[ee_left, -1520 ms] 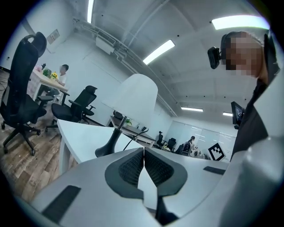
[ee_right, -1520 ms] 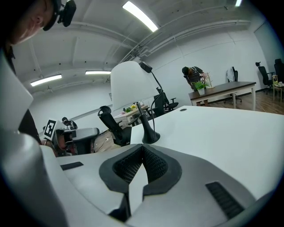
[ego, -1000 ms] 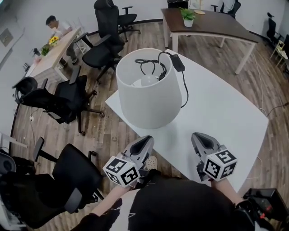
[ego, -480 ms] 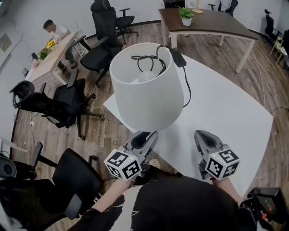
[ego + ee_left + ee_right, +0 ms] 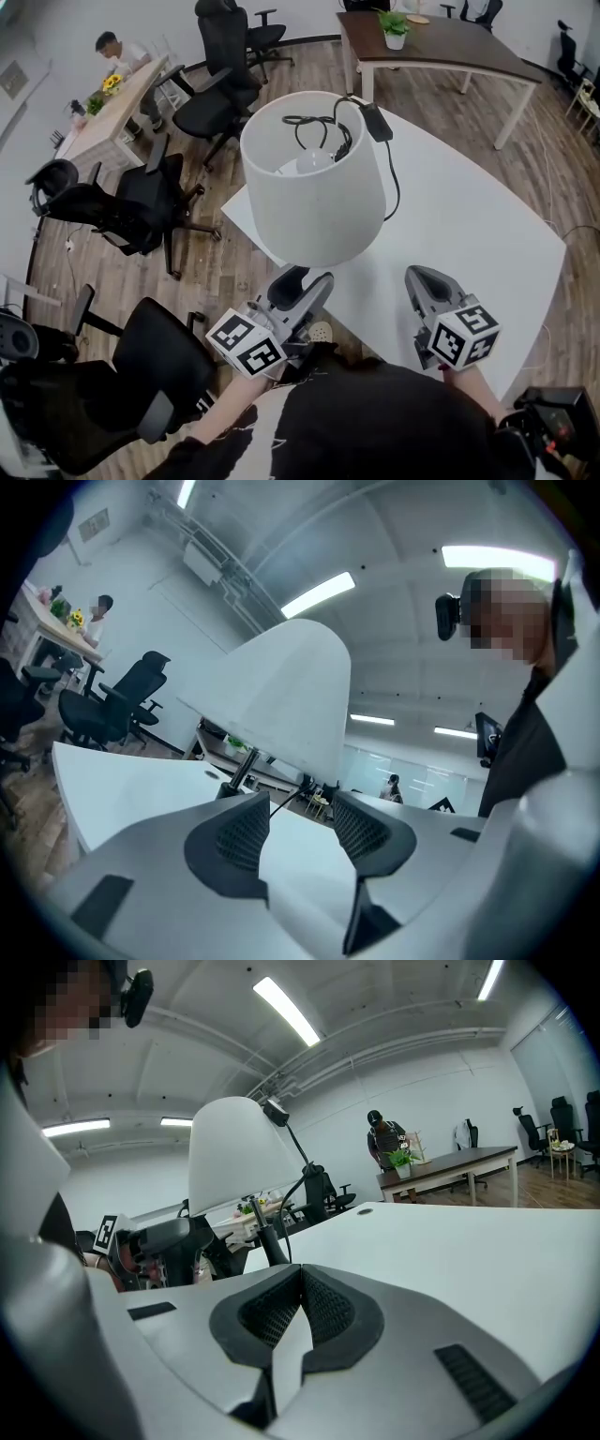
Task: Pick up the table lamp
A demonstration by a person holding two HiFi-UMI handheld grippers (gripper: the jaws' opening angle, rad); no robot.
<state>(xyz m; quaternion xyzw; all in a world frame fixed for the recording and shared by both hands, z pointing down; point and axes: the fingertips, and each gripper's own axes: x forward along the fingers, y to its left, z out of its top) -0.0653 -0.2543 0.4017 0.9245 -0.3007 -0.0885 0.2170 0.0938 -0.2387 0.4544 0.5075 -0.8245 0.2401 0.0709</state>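
The left gripper (image 5: 298,284), at lower centre of the head view, has just been opening its jaws; they now stand wide apart with nothing between them. It points level at the table lamp (image 5: 314,192) just ahead, likely spread to fit round the thin stem (image 5: 246,766) seen under the shade in the left gripper view. To its right, the right gripper (image 5: 427,281) is clenched shut and empty, held back over the white table (image 5: 469,234), apparently idle while the left does the reaching. The lamp stands near the table's left corner in mid-frame, and its big white shade hides the base from above. A black power cord (image 5: 319,131) is coiled into the open top of the shade and trails over the rim onto the table, probably bundled there so it will not drag when the lamp is lifted.
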